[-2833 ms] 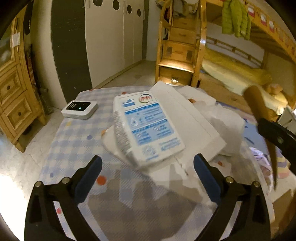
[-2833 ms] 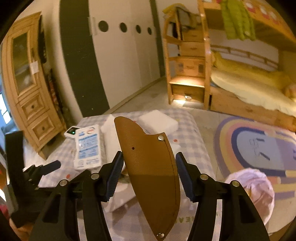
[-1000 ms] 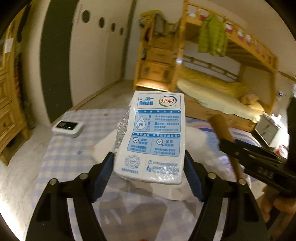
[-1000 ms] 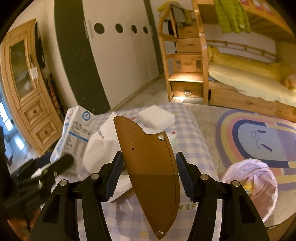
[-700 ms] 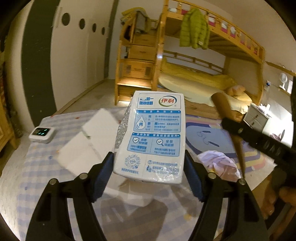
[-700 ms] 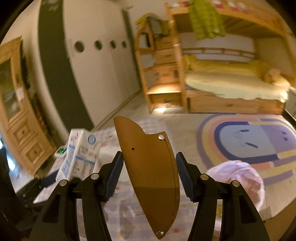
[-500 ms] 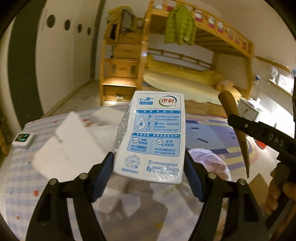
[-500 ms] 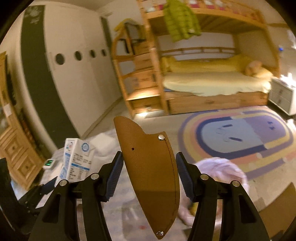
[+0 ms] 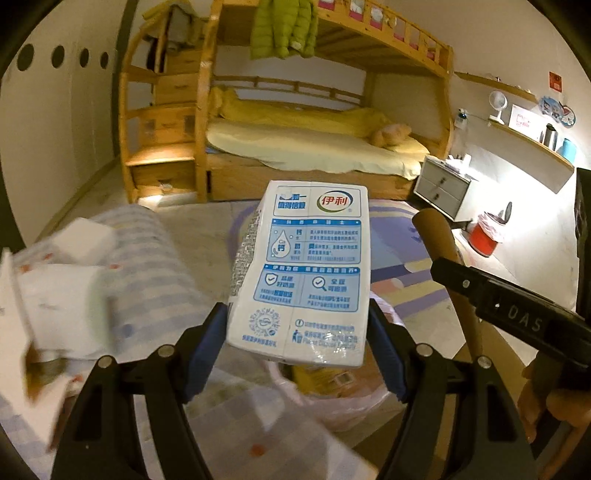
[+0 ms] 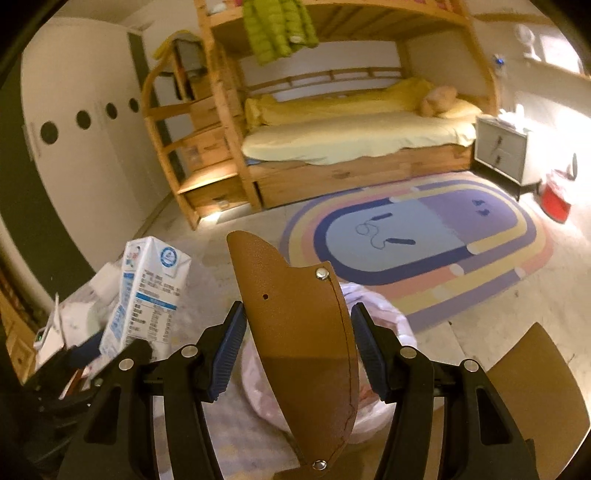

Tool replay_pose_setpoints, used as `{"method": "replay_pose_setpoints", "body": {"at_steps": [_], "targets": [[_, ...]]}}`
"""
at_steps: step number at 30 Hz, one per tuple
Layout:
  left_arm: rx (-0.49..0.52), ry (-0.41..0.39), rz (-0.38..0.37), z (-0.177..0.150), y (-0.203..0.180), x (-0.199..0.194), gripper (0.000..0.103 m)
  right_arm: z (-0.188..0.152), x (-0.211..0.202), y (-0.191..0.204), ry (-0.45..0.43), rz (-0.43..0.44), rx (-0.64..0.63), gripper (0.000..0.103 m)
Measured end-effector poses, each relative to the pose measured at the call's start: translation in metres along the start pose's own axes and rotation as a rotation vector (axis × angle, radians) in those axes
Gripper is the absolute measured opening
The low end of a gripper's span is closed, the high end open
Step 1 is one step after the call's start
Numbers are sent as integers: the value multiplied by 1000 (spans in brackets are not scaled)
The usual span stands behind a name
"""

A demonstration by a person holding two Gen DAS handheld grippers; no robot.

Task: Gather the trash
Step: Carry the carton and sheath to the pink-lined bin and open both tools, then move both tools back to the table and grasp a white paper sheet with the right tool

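Nearest in the left wrist view, the left gripper [image 9: 297,349] has its blue-padded jaws spread wide and clamped on the lower sides of one white and blue milk carton [image 9: 303,273], held upright above the near edge of the bench [image 9: 166,280]. Just beneath and beyond the carton sits one pink trash bag [image 9: 343,402] with its mouth open; this view alone shows yellow and brown waste inside it. To the left, blurred white foam blocks [image 9: 62,306] lie on the bench's checked cloth; their number cannot be told. At right, the right gripper [image 9: 458,273] appears side-on, a person's hand [image 9: 550,410] below it.

In the right wrist view, the right gripper [image 10: 297,341] holds one brown leather sheath [image 10: 301,339] point up, jaws partly closed against its two edges. The trash bag [image 10: 384,321] shows as pale folds behind the sheath, contents hidden. The carton [image 10: 147,295] stands at left in the other gripper.

Farther off, both views show one striped oval rug [image 10: 424,236], one wooden bunk bed [image 10: 354,140] with a green jacket [image 10: 277,26] hanging from it, one grey nightstand [image 10: 502,151], and one red bin [image 10: 556,197] at far right.
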State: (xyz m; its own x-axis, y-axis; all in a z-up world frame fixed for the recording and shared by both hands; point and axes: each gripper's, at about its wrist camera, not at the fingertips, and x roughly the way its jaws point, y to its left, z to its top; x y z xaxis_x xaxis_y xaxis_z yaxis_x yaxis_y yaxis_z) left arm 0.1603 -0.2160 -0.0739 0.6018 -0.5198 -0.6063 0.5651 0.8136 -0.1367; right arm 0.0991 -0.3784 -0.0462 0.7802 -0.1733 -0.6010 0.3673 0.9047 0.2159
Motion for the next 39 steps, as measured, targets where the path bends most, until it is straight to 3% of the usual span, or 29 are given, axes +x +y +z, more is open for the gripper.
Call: {"method": "replay_pose_setpoints", "body": {"at_steps": [5, 8, 11, 20, 26, 35, 39], "targets": [[12, 58, -10, 11, -9, 38, 73, 18, 25, -22, 5, 5, 51, 59], [29, 76, -1, 16, -12, 48, 78, 26, 41, -33, 14, 27, 87, 64], [22, 54, 11, 17, -6, 43, 84, 27, 50, -40, 33, 45, 129, 69], [-79, -12, 59, 13, 23, -7, 84, 13, 26, -19, 41, 85, 91, 69], [-78, -61, 148, -2, 41, -55, 84, 9, -8, 20, 28, 137, 16, 69], [-118, -22, 258, -37, 92, -110, 84, -3, -38, 109, 34, 278, -125, 69], [-151, -32, 348, -51, 127, -139, 84, -14, -37, 149, 55, 329, -208, 68]]}}
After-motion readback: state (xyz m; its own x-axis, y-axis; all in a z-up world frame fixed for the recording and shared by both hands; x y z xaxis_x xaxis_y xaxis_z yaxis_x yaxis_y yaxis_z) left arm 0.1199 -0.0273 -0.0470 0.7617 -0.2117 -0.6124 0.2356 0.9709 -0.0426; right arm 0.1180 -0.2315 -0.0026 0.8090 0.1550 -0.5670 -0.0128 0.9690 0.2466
